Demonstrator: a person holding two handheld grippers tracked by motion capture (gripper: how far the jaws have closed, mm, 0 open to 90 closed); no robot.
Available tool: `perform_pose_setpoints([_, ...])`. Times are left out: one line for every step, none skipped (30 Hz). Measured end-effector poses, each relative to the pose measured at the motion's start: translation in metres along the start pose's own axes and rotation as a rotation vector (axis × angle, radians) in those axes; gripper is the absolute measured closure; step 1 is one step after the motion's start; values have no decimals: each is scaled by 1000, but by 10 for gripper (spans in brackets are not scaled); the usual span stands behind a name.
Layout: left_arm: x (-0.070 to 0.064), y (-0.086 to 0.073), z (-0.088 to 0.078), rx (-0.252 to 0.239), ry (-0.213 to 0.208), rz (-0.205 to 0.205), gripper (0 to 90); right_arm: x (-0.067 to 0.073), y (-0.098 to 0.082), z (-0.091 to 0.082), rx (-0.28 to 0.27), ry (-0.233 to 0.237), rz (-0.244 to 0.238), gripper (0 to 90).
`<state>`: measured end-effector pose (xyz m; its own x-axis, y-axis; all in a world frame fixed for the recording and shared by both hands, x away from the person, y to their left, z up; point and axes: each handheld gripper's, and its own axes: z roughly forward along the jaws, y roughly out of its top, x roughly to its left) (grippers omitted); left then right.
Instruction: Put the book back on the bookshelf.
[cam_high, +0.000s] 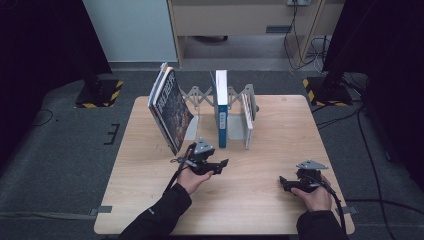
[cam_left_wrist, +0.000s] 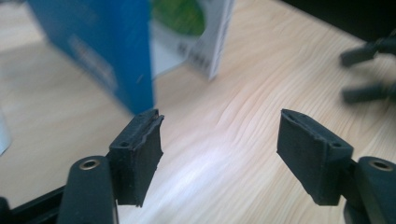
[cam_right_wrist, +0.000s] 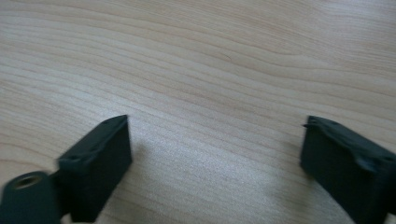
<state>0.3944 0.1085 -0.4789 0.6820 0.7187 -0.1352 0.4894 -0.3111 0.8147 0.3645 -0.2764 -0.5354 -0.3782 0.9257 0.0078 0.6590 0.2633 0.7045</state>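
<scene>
An expanding metal book rack (cam_high: 199, 95) stands at the back of the wooden table (cam_high: 285, 130). A dark-covered book (cam_high: 172, 112) leans at its left end, a blue book (cam_high: 221, 107) stands upright in the middle, and a white book (cam_high: 247, 119) stands to the right. My left gripper (cam_high: 224, 164) hovers just in front of the blue book, open, with nothing between its jaws. In the left gripper view the blue book (cam_left_wrist: 107, 51) and the white book (cam_left_wrist: 208, 42) rise beyond the left gripper (cam_left_wrist: 219, 140). My right gripper (cam_high: 283, 181) rests low at the front right, open and empty, over bare wood (cam_right_wrist: 210, 60).
The other gripper's black jaws (cam_left_wrist: 366, 74) show at the far right edge of the left gripper view. Dark stands with yellow-black striped bases (cam_high: 100, 92) sit on the floor behind both back corners of the table. A cable trails off the right gripper toward the table's front right edge.
</scene>
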Motion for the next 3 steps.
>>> perform_pose_setpoints([4, -3, -3, 12, 7, -3, 279, 0, 1, -1, 1, -1, -2, 168])
perform_pose_setpoints([9, -7, -7, 23, 18, -10, 271, 0, 1, -2, 3, -4, 0, 178])
perform_pose_setpoints([13, -10, -12, 30, 25, -19, 265, 0, 1, -2, 11, -3, 2, 186])
